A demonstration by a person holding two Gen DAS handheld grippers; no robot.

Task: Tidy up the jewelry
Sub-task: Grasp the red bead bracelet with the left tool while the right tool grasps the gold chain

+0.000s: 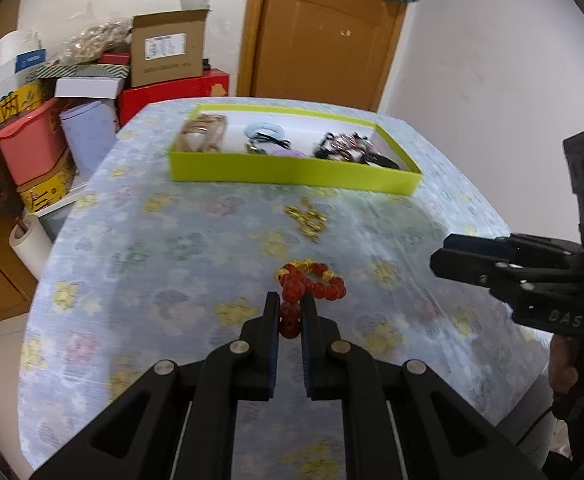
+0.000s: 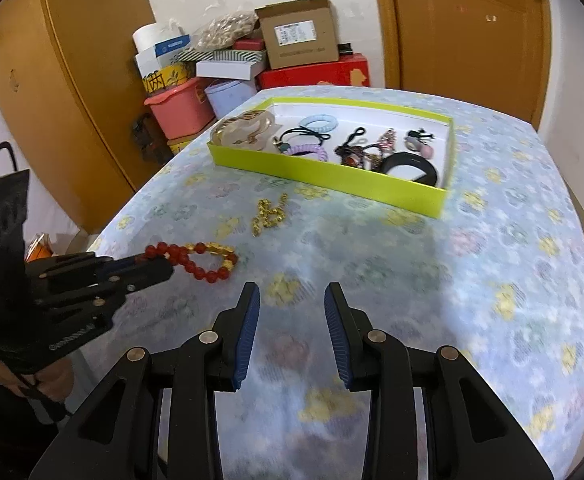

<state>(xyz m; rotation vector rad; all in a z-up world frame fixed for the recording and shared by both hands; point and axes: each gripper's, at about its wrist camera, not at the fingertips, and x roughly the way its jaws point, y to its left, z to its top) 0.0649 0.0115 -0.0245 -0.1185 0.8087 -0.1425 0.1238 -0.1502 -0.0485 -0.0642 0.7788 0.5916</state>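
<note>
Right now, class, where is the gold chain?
The gold chain lies loose on the flowered tablecloth, between the green tray behind it and the red bead bracelet nearer the cameras. It is left of centre in the right wrist view.

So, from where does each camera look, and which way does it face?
Left wrist view: sits behind the left claw, faces across the table to the green tray; claw shut on the red bead bracelet.
Right wrist view: behind the open right claw, same direction.
Shared: bracelet, tray, gold chain, each other's claw.

Bright even indoor light, motion-blurred tablecloth (image 1: 172, 240), fisheye bending, dark vignetted corners
</note>
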